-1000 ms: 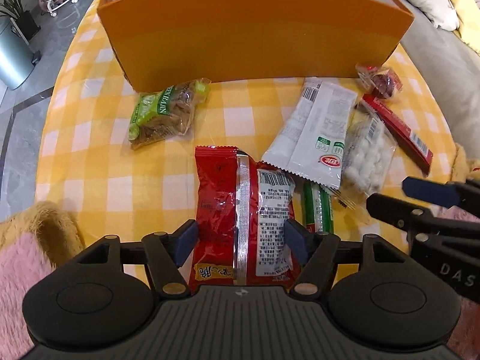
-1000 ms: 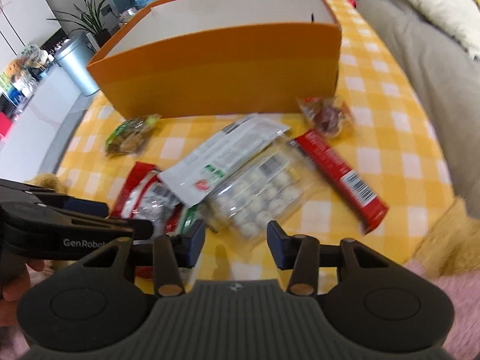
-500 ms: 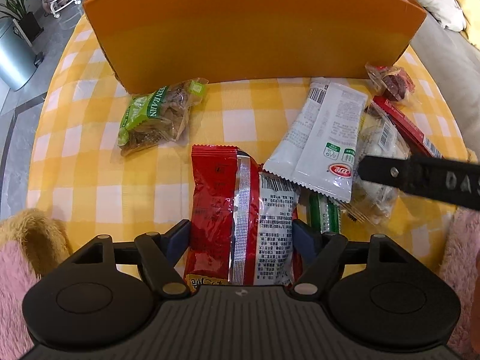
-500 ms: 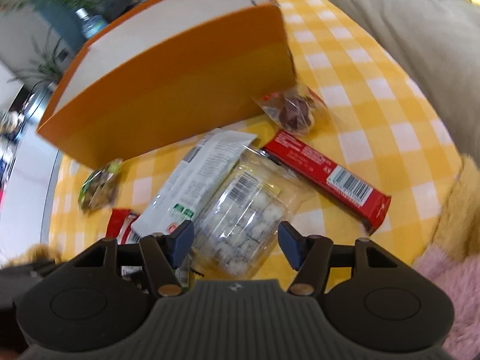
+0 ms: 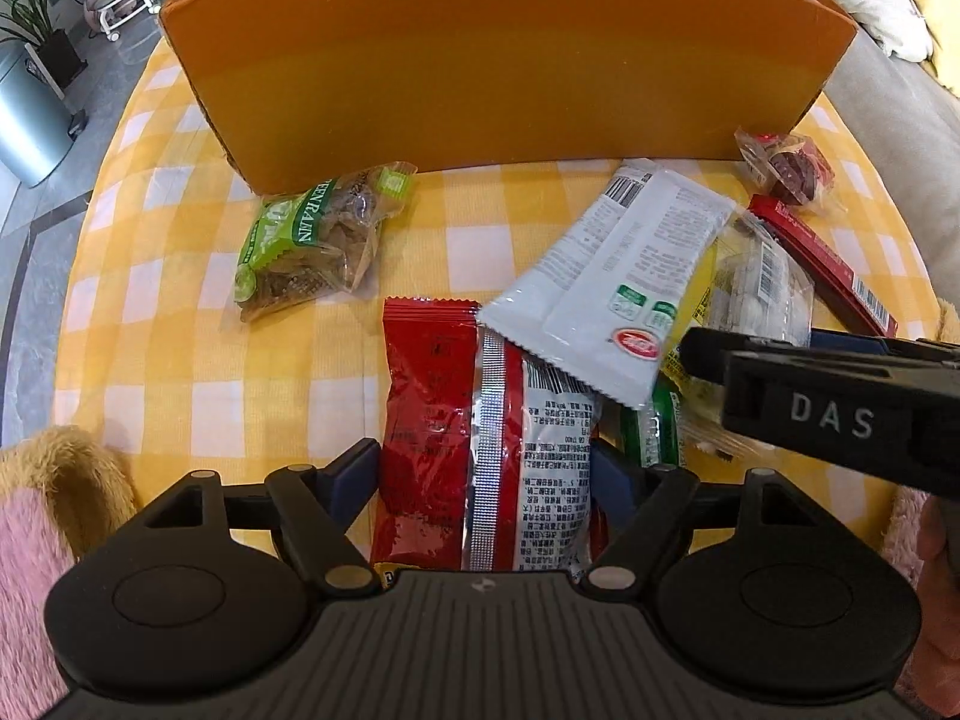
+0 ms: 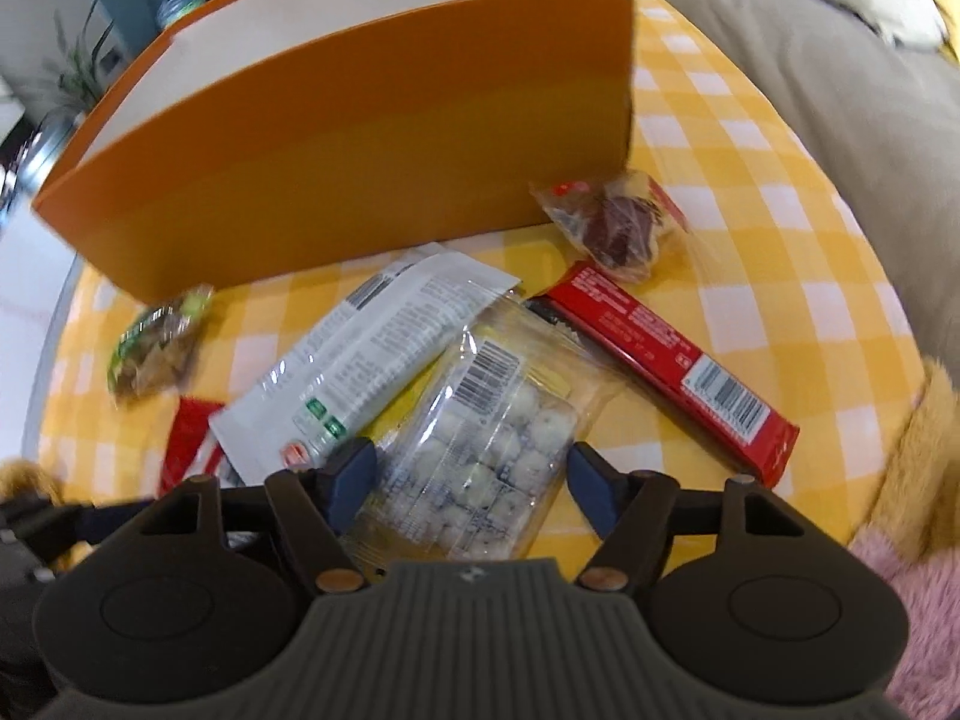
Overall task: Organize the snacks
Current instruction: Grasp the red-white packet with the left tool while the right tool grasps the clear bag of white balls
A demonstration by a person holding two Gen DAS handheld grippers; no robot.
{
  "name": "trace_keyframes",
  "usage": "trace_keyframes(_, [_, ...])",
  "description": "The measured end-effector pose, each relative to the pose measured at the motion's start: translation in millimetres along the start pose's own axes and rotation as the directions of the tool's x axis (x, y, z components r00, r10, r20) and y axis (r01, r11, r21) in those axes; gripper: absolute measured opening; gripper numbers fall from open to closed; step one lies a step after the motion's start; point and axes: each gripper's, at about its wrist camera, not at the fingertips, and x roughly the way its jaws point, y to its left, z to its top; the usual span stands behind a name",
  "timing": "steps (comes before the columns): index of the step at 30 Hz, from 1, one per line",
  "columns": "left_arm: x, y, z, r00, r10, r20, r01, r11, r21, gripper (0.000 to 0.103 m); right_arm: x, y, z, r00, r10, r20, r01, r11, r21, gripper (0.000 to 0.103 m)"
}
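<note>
Several snack packets lie on a yellow checked tablecloth [image 5: 252,396] in front of an orange box [image 5: 510,60] [image 6: 360,138]. My left gripper [image 5: 486,474] points down over a red packet [image 5: 456,420]. Its jaws are opening and stand on either side of the packet without squeezing it. My right gripper [image 6: 474,483] [image 5: 756,348] hangs over a clear pack of white balls [image 6: 480,438] [image 5: 756,288], jaws opening, the pack between the fingers and unpressed. A white packet [image 5: 618,282] [image 6: 384,336] overlaps both of these.
A green nut packet [image 5: 312,240] [image 6: 156,348] lies left by the box. A long red bar [image 6: 672,348] and a small pouch with a dark sweet [image 6: 612,222] lie at the right. A green packet [image 5: 648,432] peeks from under the pile. A grey sofa [image 6: 810,90] borders the table's right side.
The right gripper came in from the right, sank over the clear pack and widened its jaws. The left gripper's jaws spread a little wider around the red packet.
</note>
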Motion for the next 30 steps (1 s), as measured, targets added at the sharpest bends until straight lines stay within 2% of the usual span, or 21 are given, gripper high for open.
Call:
trace_keyframes(3, [0, 0, -1, 1.000, -0.002, 0.002, 0.002, 1.000, 0.004, 0.090, -2, -3, 0, 1.000, 0.009, -0.007, -0.009, 0.999, -0.030, 0.063])
trace_keyframes(5, [0, -3, -2, 1.000, 0.008, 0.003, -0.008, 0.999, 0.047, 0.098, -4, -2, -3, 1.000, -0.002, -0.022, 0.000, 0.996, -0.092, 0.062])
trace_keyframes(8, [-1, -7, -6, 0.999, 0.027, 0.019, -0.029, 0.996, 0.083, 0.100, -8, -4, -7, 0.999, -0.024, -0.044, 0.017, 0.988, -0.156, 0.063])
trace_keyframes(13, [2, 1, -3, 1.000, -0.001, 0.002, 0.001, 1.000, 0.026, 0.100, -9, -16, -9, 0.997, -0.035, -0.064, 0.025, 0.988, -0.150, 0.064])
trace_keyframes(15, [1, -1, -4, 1.000, 0.004, 0.008, -0.004, 0.999, 0.035, 0.097, -10, -16, -9, 0.997, -0.027, -0.066, 0.017, 0.988, -0.152, 0.065])
trace_keyframes(17, [-1, -2, -4, 1.000, -0.013, 0.014, 0.012, 0.999, 0.041, 0.086, -11, -14, -10, 0.998, -0.029, -0.062, 0.019, 0.988, -0.156, 0.065])
trace_keyframes(19, [-4, -3, -3, 1.000, -0.016, 0.023, 0.015, 0.999, 0.042, 0.081, -11, -15, -9, 0.998, -0.025, -0.062, 0.016, 0.990, -0.142, 0.065])
trace_keyframes(22, [-4, -3, -3, 1.000, -0.013, 0.027, 0.012, 0.999, 0.040, 0.080, -9, -13, -9, 0.998, -0.035, -0.059, 0.027, 0.991, -0.134, 0.063])
trace_keyframes(30, [-10, -1, -5, 0.999, -0.003, 0.034, 0.002, 0.999, 0.034, 0.080, -11, -3, -12, 0.997, -0.054, -0.047, 0.042, 0.977, -0.210, 0.058])
